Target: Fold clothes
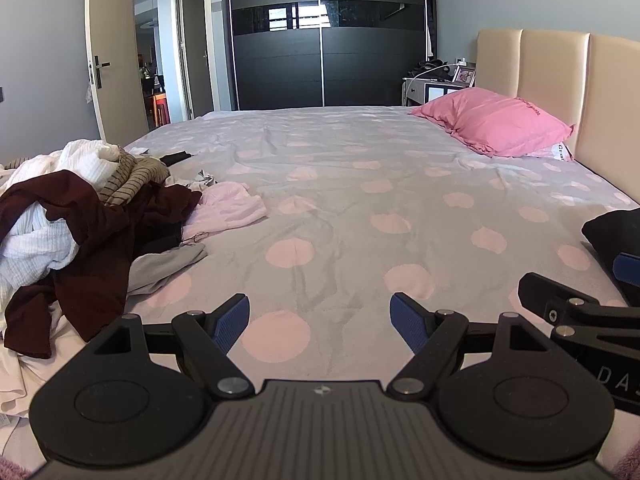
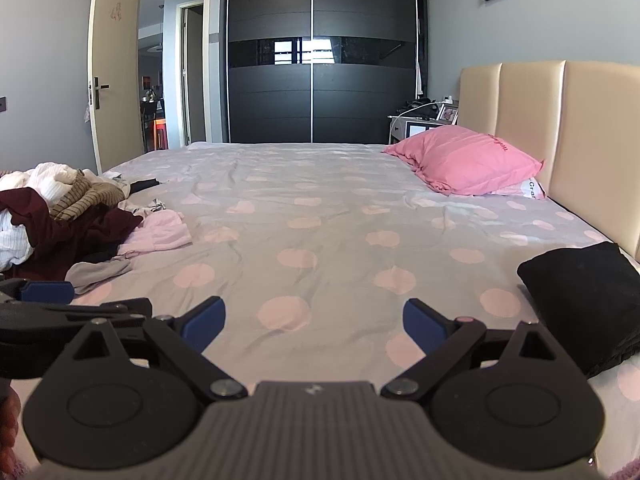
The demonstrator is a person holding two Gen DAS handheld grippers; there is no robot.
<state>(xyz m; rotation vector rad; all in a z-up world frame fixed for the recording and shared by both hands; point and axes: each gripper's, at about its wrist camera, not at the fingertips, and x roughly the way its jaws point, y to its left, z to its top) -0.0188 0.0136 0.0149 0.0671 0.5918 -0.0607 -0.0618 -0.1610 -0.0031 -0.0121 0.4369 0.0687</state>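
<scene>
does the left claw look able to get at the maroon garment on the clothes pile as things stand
Probably yes. The left claw is open and empty over bare bedsheet, and the maroon garment lies on top of the pile to its left, with nothing between them.

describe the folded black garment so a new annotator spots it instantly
Start at the cream padded headboard and come down the grey bedsheet with pink dots toward the camera, along the bed's right edge. There lies the folded black garment, alone and compact. All other clothes sit in the loose mixed pile on the left.
</scene>
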